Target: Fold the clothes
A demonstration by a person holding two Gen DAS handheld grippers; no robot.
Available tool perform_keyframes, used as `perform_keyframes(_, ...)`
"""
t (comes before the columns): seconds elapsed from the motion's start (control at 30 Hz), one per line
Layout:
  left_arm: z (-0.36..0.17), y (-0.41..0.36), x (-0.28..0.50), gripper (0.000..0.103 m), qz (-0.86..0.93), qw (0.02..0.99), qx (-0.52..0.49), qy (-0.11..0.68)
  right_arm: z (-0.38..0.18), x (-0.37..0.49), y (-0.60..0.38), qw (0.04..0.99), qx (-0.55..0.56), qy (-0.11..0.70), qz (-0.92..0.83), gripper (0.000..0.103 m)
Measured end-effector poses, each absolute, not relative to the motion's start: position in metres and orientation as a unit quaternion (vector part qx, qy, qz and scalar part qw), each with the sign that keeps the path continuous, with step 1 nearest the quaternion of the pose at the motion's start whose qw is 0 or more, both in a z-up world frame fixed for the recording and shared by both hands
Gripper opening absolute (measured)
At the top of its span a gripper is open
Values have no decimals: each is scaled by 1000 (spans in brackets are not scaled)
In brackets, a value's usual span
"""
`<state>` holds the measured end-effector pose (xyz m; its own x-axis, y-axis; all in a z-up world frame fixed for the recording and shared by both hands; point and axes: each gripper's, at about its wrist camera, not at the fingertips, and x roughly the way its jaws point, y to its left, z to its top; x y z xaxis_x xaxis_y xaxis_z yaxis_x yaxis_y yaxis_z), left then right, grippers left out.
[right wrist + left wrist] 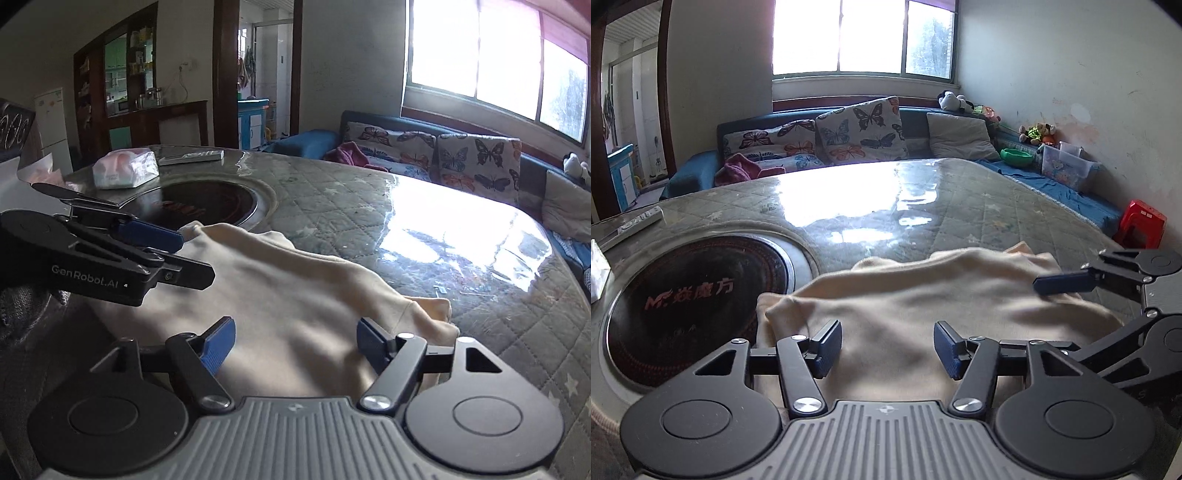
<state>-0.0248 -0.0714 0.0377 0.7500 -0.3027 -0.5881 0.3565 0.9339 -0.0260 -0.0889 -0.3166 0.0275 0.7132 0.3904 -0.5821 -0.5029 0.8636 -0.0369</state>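
A cream garment (905,295) lies bunched on the quilt-covered round table (979,206), beside its inset cooktop (698,295). Both the left claw (886,347) and right claw (295,345) gape wide above it, holding nothing. Only the right wrist view shows the tissue pack (123,168).

A round table (369,192) with a quilted, glossy cover is seen; on it lie a cream garment (295,314), a remote (192,157) and a tissue pack (123,168) beside an inset black cooktop (698,295).
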Motion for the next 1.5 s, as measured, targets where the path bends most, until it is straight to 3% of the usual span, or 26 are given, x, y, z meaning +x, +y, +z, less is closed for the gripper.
perform_keyframes(0.13, 28, -77, -37, 64, -169, 937, 73, 297, 22, -98, -314, 925, -112, 279, 232, 90)
perform_keyframes(0.2, 26, -78, -39, 65, -167, 938, 74, 294, 23, -99, -311, 928, -123, 276, 219, 103)
perform_keyframes(0.8, 20, -45, -66, 78, -121, 951, 31, 281, 17, -91, -324, 922, -90, 298, 232, 103)
perform_keyframes(1.2, 23, -2, -70, 77, -63, 947, -54, 310, 16, -87, -329, 918, -66, 310, 238, 103)
perform_keyframes(1.5, 36, -11, -55, 78, -62, 949, -59, 303, 16, -87, -329, 918, -64, 312, 237, 103)
